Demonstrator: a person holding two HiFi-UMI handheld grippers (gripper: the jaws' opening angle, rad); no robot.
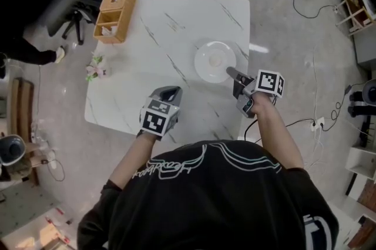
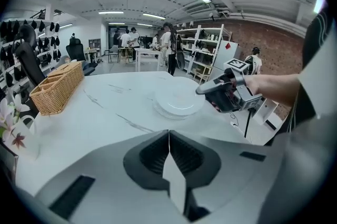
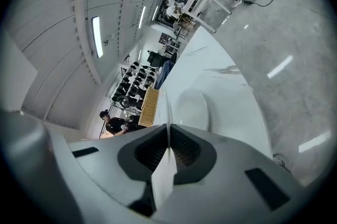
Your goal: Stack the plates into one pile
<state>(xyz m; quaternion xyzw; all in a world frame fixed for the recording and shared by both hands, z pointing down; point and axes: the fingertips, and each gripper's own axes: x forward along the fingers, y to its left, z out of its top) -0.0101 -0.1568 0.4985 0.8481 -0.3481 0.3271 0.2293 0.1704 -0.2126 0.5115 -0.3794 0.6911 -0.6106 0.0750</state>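
Fig.: I held both pairs of jaws pressed together on nothing; the pile of white plates (image 1: 215,61) lay just ahead of my right gripper (image 1: 231,72), my left gripper (image 1: 170,91) well apart from it.

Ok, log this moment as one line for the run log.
plates: one pile on table | left gripper: shut, empty | right gripper: shut, empty, at pile's near rim

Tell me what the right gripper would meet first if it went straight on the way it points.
Probably the plates: the right gripper, jaws shut and empty, aims slightly down at the pile, which lies just ahead in its own view. Depth is unclear, so it could skim over the rim.
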